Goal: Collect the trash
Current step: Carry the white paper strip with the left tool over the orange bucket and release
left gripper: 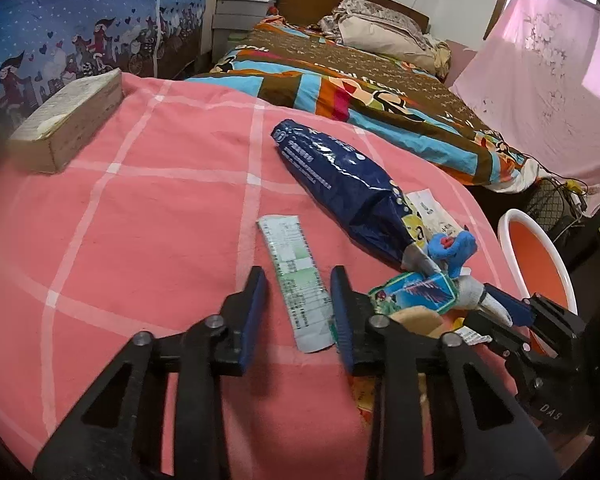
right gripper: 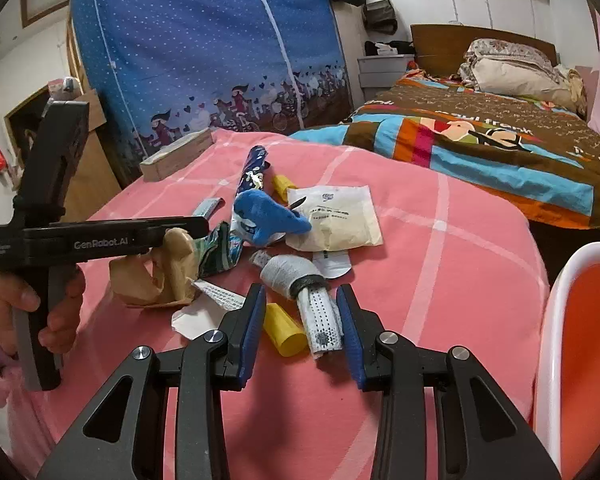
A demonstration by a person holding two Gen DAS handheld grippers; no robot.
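Trash lies scattered on a surface spread with a pink checked cloth [left gripper: 148,208], which I take to be a desk, though nothing under the cloth shows. An orange bin with a white rim [right gripper: 556,320] stands just off its edge on the right-hand side, beside the right gripper.

Left gripper [left gripper: 298,286]: jaws part-spread, straddling a flat pale-green tube wrapper [left gripper: 296,280]. The wrapper's long axis runs almost straight along the line of the jaws, pointing away from the camera, so they take it across its narrow width. A strip of cloth shows between each pad and the wrapper's edge; not yet gripped, in my judgement.

Right gripper [right gripper: 301,310]: jaws likewise part-spread, with a white dotted roll [right gripper: 320,320] and a yellow cylinder [right gripper: 284,330] lying between them. The roll lies lengthwise between the pads and close against the right one (contact cannot be confirmed); the cylinder lies aslant, its near end toward the left pad.

Remaining items, farther out on the cloth: a dark blue foil bag [left gripper: 340,188], a crumpled blue piece [right gripper: 270,216], a cream paper pouch [right gripper: 336,216] and crumpled brown paper [right gripper: 160,272] near the left hand [right gripper: 28,300].

Assessment: each gripper is nearest its own item. The right has the short path to the bin; the left must cross the pile.
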